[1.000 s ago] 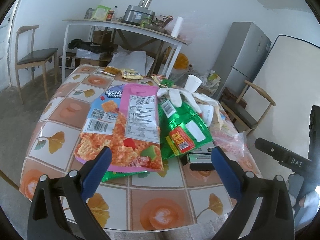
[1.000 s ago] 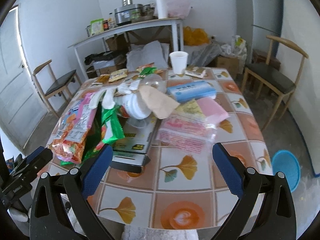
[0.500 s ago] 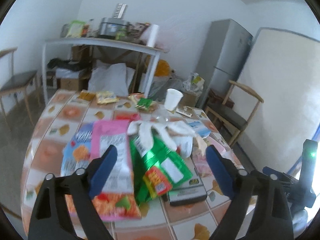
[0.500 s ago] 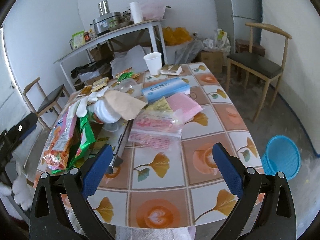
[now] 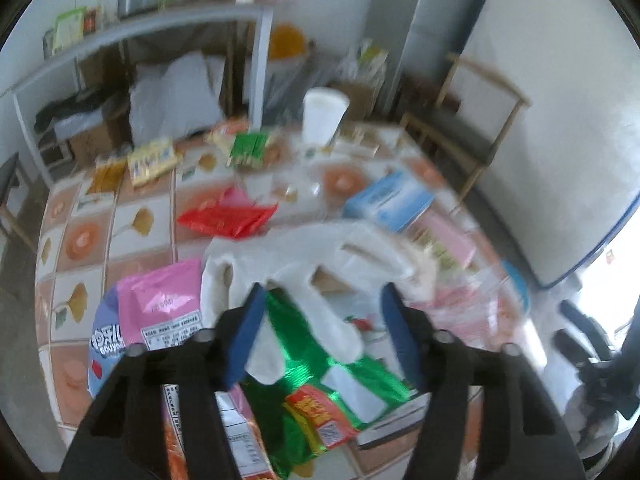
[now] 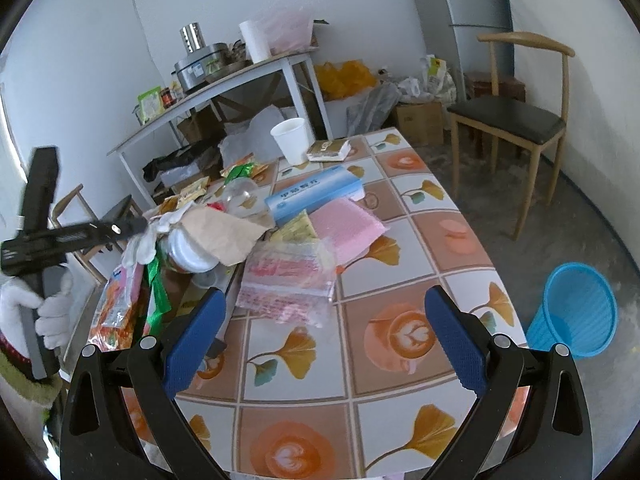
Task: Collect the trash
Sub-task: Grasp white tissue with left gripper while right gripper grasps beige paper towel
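A heap of trash lies on the tiled table (image 6: pixel 404 208): a white glove (image 5: pixel 304 264), a green foil wrapper (image 5: pixel 304 340), a pink and orange snack bag (image 5: pixel 160 304), a red wrapper (image 5: pixel 228 216), a blue box (image 6: pixel 316 194), a pink packet (image 6: pixel 344 228), a clear bag (image 6: pixel 288 276) and a paper cup (image 6: pixel 292 140). My left gripper (image 5: pixel 320 312) is open just above the white glove, its jaws on either side of the glove's fingers. My right gripper (image 6: pixel 324 332) is open and empty over the table's near right part. The left gripper also shows in the right wrist view (image 6: pixel 120 228).
A blue waste basket (image 6: pixel 572 312) stands on the floor right of the table. A wooden chair (image 6: pixel 516 120) is beyond it. A side table (image 6: pixel 224 80) with pots stands at the back, with boxes and bags under it. A fridge (image 5: pixel 404 20) is at the back.
My left gripper has moved forward and down over the heap, close above the white glove. My right gripper has drawn back and swung right, bringing the blue basket more into view.
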Demonstrator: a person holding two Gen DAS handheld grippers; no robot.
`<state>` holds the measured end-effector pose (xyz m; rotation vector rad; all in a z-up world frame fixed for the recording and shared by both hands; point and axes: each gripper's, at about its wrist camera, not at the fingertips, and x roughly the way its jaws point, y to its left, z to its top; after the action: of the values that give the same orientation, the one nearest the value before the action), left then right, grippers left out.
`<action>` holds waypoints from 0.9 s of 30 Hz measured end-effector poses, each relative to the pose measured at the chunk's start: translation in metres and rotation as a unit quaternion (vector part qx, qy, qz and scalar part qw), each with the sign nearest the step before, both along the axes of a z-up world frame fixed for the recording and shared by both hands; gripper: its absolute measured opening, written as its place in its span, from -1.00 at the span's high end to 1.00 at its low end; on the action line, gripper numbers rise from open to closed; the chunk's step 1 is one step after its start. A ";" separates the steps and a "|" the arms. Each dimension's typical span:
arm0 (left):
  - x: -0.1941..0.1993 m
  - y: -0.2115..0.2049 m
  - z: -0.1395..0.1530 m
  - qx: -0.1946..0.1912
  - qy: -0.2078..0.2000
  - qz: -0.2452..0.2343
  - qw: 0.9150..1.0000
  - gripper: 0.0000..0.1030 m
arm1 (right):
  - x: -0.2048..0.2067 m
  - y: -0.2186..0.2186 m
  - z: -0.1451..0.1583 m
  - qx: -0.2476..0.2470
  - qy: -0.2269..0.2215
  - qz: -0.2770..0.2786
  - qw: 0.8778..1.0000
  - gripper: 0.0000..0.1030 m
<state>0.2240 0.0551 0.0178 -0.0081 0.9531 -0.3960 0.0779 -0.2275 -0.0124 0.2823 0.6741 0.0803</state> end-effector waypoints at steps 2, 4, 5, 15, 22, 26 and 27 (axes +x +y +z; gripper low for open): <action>0.005 0.002 -0.006 0.008 0.014 0.008 1.000 0.27 | 0.000 -0.005 -0.002 0.002 0.000 -0.005 1.000 -0.85; 0.008 0.004 -0.006 0.013 0.012 0.012 1.000 0.47 | 0.000 -0.010 -0.004 0.007 0.003 -0.009 1.000 -0.85; 0.007 0.006 -0.005 0.013 0.010 0.014 1.000 0.57 | -0.001 -0.012 -0.005 0.008 0.004 -0.011 1.000 -0.85; 0.008 0.014 0.016 -0.025 -0.045 0.027 0.998 0.96 | -0.008 -0.017 -0.002 0.005 0.003 -0.021 1.000 -0.84; 0.008 0.031 0.039 -0.112 -0.077 0.027 0.990 0.96 | -0.011 -0.015 0.003 -0.006 0.005 -0.024 1.000 -0.84; -0.003 0.042 0.056 -0.174 -0.101 0.021 0.979 0.96 | -0.013 -0.010 0.005 -0.014 0.005 -0.022 1.000 -0.84; -0.007 0.045 0.061 -0.188 -0.109 0.018 0.976 0.96 | -0.012 -0.009 0.006 -0.016 0.006 -0.021 1.000 -0.84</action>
<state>0.2169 0.1005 0.0789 -0.3211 0.6504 -0.5290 0.0654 -0.2369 -0.0069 0.2668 0.6797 0.0280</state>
